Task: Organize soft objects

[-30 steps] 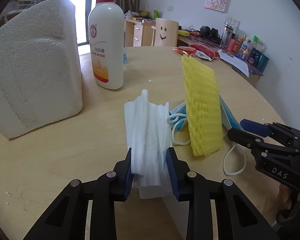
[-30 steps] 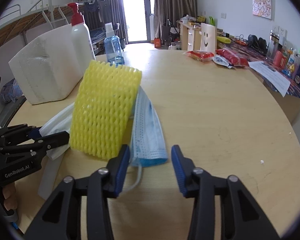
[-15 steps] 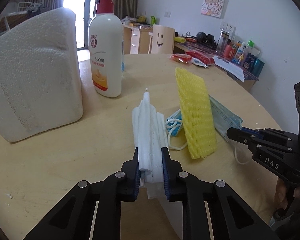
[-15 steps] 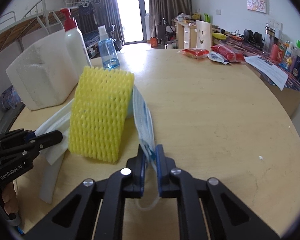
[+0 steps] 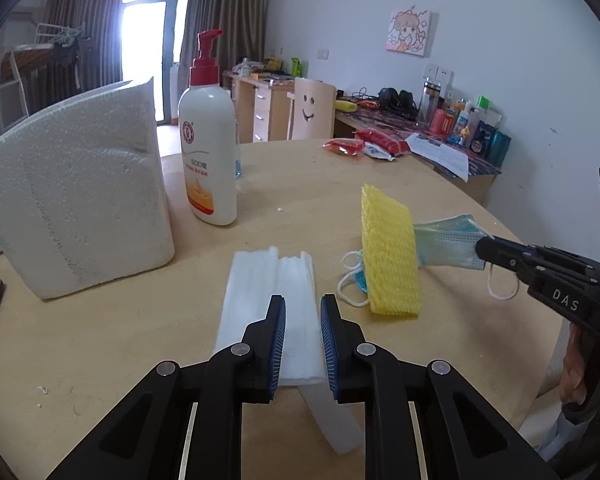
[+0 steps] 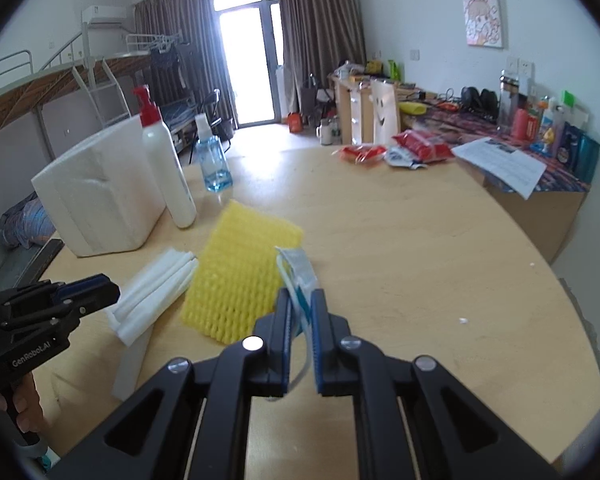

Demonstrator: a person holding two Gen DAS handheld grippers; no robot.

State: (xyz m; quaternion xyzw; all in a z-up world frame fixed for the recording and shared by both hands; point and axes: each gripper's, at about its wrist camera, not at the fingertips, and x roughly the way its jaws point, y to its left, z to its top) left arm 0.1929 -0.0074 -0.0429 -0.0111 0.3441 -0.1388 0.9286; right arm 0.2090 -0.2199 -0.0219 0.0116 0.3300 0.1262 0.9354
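Both grippers have lifted and tilted since the earlier frames, and each has closed on a soft item. Left gripper points down and forward over the worktop, its jaws narrowed to a slim gap on the near end of the white folded tissue, which lies fanned out toward 12 o'clock; whether the pads press it firmly cannot be told. Right gripper angles down likewise, jaws nearly closed and pinching the edge of the blue face mask, which rises off the worktop with an ear loop hanging below the jaws. From the left wrist view, the right gripper enters at 3 o'clock, a hand gripping its handle. Yellow foam net lies between tissue and mask, resting on the mask's far part. White foam block and lotion bottle stand at 10 to 11 o'clock.
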